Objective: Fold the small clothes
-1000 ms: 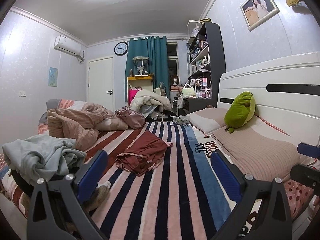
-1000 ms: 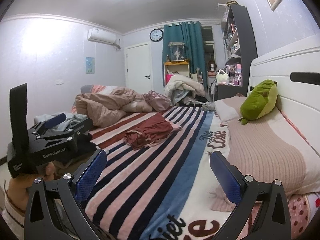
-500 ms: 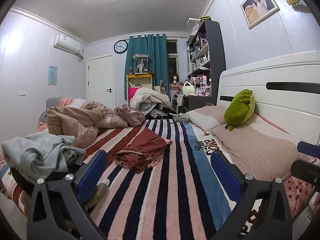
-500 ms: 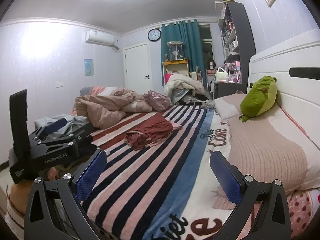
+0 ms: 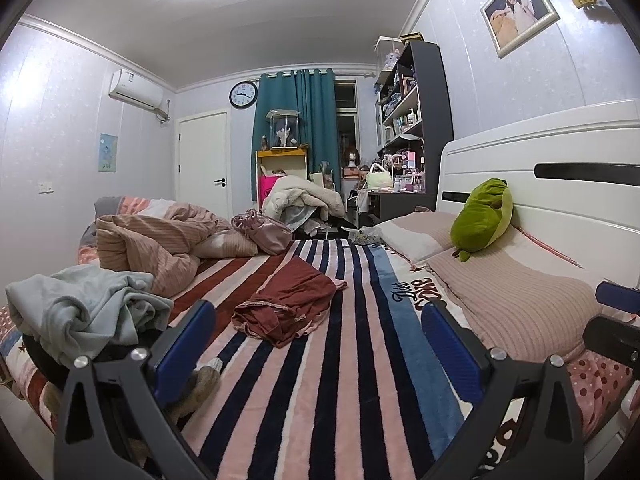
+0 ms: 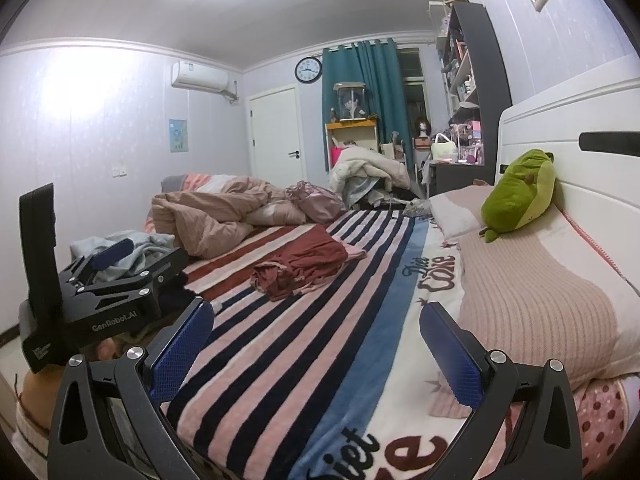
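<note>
A crumpled dark red garment [image 5: 286, 306] lies on the striped blanket [image 5: 320, 380] in the middle of the bed; it also shows in the right wrist view [image 6: 302, 266]. A rumpled pale grey-green garment [image 5: 86, 310] lies at the bed's left edge. My left gripper [image 5: 316, 344] is open and empty, held above the near end of the bed, short of the red garment. My right gripper [image 6: 316, 344] is open and empty, to the right of the left one. The left gripper's body [image 6: 100, 292] shows at the left of the right wrist view.
A bunched pink duvet [image 5: 156, 240] and a pink satin bundle [image 5: 262, 232] lie at the far left of the bed. Two pillows [image 5: 508, 300] and a green plush toy [image 5: 482, 216] lie along the white headboard [image 5: 560, 168] on the right. Shelves and clutter stand beyond the bed.
Both views have drifted slightly; the red garment sits a little closer in the left wrist view. Both grippers stay open and empty.
</note>
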Motion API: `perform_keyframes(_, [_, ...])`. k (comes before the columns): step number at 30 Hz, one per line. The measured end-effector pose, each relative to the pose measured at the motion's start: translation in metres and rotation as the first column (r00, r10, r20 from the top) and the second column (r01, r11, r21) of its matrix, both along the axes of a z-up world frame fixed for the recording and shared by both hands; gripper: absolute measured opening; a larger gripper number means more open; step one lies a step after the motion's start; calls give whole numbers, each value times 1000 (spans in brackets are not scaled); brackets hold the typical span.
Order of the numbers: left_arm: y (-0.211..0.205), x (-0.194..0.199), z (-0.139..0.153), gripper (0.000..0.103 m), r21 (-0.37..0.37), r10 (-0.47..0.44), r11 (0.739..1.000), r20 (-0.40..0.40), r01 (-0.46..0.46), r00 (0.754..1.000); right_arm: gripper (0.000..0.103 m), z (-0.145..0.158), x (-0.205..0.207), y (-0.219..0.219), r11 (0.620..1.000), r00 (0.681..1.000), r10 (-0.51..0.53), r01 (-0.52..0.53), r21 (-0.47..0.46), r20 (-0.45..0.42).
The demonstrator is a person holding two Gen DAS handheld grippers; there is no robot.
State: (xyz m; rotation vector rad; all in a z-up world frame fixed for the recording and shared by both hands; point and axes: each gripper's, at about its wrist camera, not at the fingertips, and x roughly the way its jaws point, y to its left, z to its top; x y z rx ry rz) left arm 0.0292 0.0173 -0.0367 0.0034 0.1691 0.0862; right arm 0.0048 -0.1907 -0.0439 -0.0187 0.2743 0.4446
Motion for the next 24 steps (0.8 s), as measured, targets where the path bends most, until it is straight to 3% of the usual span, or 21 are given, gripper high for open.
perform_keyframes(24, [4,3,-4,102,-9,-15,1000,-10,15,1000,103,0,0,0,1000,1000,-1,1,3,-3])
